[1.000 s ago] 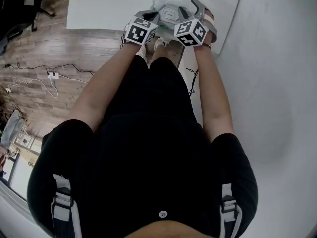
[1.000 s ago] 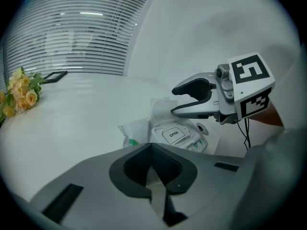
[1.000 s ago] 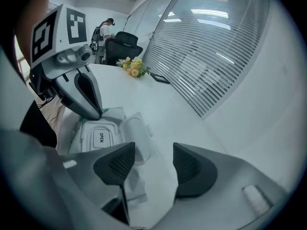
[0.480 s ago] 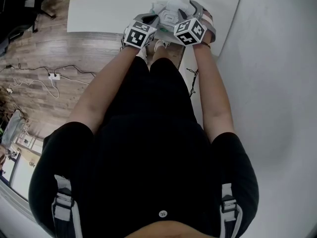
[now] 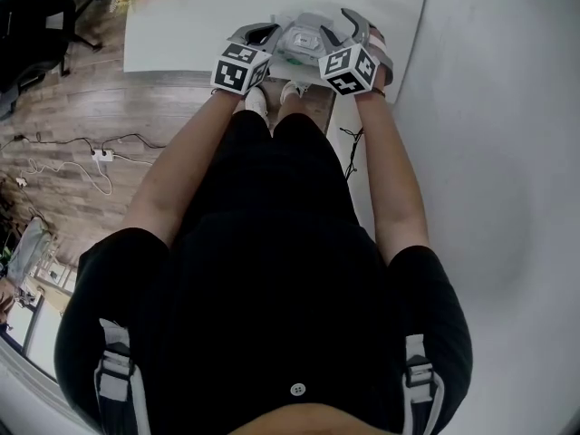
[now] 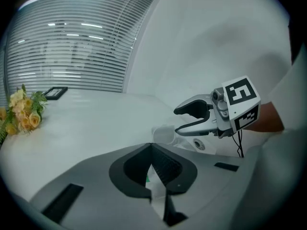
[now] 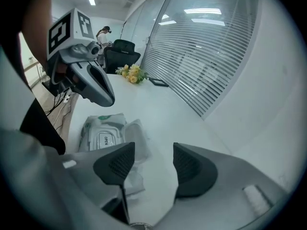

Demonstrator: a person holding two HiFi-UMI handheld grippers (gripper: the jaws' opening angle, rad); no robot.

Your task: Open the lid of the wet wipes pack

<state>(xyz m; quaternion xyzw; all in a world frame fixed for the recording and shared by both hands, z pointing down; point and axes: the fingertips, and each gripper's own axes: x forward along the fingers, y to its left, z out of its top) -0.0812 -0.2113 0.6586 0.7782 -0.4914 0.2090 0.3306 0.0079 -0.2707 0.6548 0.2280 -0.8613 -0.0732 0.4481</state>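
Note:
The wet wipes pack point(image 7: 101, 128) lies on the white table point(image 5: 181, 16), white with green print and an "OPEN" sticker on top. Its clear lid point(image 7: 136, 140) is flipped open to the pack's right side and also shows as a translucent flap point(image 6: 164, 134). In the head view the pack point(image 5: 304, 36) sits between the two grippers. My left gripper point(image 6: 151, 147) is shut, pads meeting at the tips, and hovers above the pack's near-left end point(image 7: 108, 99). My right gripper point(image 7: 152, 150) stands open beside the lid with nothing between its pads point(image 6: 176, 120).
Yellow flowers point(image 6: 21, 111) and a dark flat object point(image 6: 55, 92) lie at the table's far end, below a wall of blinds. An office chair point(image 7: 120, 49) stands beyond the table. Cables point(image 5: 91, 143) run over the wooden floor left of my legs.
My left gripper has risen a little off the pack and drifted left. The right gripper has stayed nearly in place. More of the pack shows between the two cubes.

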